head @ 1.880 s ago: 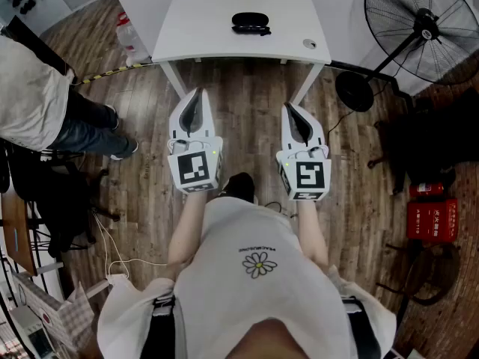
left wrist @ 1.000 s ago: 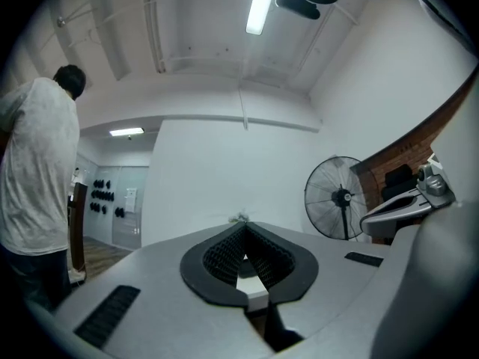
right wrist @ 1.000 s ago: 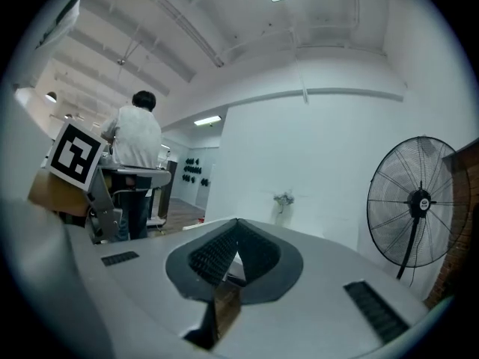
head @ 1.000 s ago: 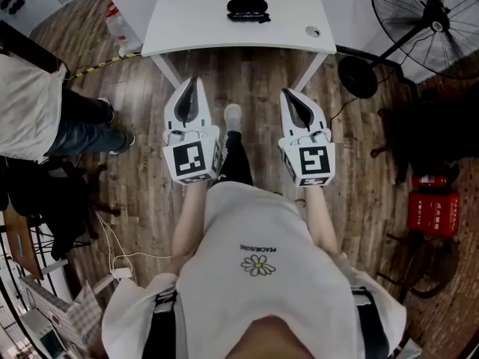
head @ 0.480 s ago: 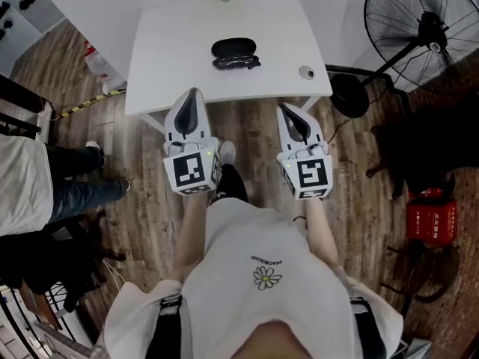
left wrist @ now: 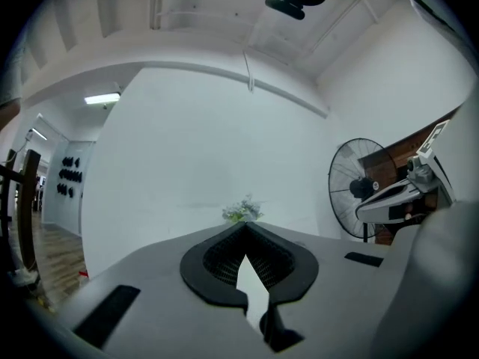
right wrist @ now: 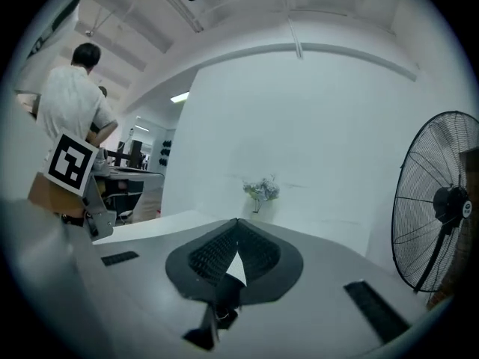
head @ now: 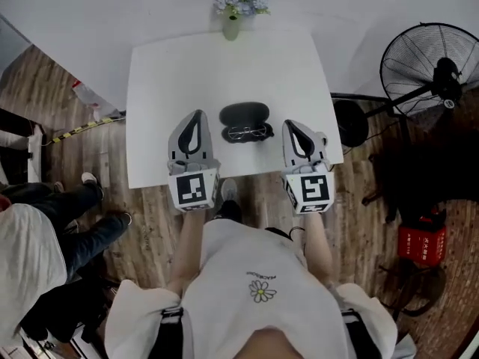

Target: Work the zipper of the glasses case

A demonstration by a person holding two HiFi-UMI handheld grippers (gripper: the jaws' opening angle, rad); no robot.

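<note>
Standing by the white table (head: 172, 73), I see the glasses case (head: 245, 115) lying near the table's front edge, midway between the two grippers. It is a dark oval. What looks like a pair of wire glasses (head: 243, 133) sits at its near side.

The left gripper (head: 197, 118) hovers just to the left of the case. Its jaws are pressed together with nothing between them. The right gripper (head: 290, 127) is just to the right of the case, likewise closed and empty. Neither touches the case.

A small vase of flowers (head: 233, 10) stands at the far edge, well apart from the work.

I would judge the case to be light, with a semi-stiff shell, so it is likely to skate on the smooth top once the zipper is tugged. One gripper should pin the shell at one end while the other pinches the small pull tab, which I cannot pick out from here. The glasses look delicate, so keep the jaws off them.
</note>
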